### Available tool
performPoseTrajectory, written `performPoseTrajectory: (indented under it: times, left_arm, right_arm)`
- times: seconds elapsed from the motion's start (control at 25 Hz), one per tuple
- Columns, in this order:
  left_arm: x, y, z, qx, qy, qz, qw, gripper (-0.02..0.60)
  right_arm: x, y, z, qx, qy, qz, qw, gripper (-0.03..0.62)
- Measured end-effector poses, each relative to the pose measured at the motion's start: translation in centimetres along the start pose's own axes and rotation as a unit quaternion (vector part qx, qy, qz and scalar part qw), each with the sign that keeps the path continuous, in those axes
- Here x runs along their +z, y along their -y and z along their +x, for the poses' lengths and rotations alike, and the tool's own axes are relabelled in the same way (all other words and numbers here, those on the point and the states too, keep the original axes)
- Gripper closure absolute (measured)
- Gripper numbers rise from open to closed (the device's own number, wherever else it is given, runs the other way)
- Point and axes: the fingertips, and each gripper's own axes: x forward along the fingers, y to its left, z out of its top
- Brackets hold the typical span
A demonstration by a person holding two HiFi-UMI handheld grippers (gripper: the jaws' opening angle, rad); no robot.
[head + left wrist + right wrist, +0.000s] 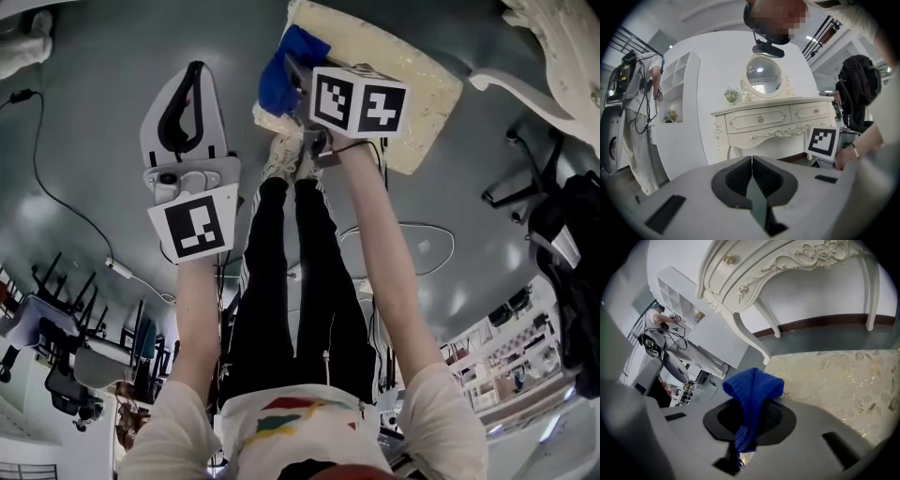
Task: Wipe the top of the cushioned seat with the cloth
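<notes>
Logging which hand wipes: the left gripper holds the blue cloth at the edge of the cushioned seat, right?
Wrong gripper. The right gripper holds the blue cloth at the edge of the cushioned seat, as the right gripper view shows; the left gripper is shut on nothing.

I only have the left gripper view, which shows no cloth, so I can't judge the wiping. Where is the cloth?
Observer: The blue knitted cloth is clamped in the right tongs.
Operator: Is it at the seat?
Observer: Yes, at the left edge of the cream, gold-patterned cushioned seat. I cannot tell whether it presses down.
Operator: Where are my left tongs?
Observer: The left tongs hang over the grey floor, left of the seat and apart from it.
</notes>
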Motion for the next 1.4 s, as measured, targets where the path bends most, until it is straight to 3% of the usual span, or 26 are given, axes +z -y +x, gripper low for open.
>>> performPoseTrajectory:
  times: [0.52,1.4]
  left_arm:
    - [1.1,3.0,1.3,-0.037,0.01,0.02,0.999,0.575]
    - [3.2,10.1,3.0,-0.106,0.021,0.041,0.9933,0.575]
  right_arm:
    - [-0.7,2.0,-1.8,-0.042,-0.005,-0.054,0.998,0.554]
    - [-3.3,13.4,-12.6,-0.14,0.001,-0.048,0.989,0.553]
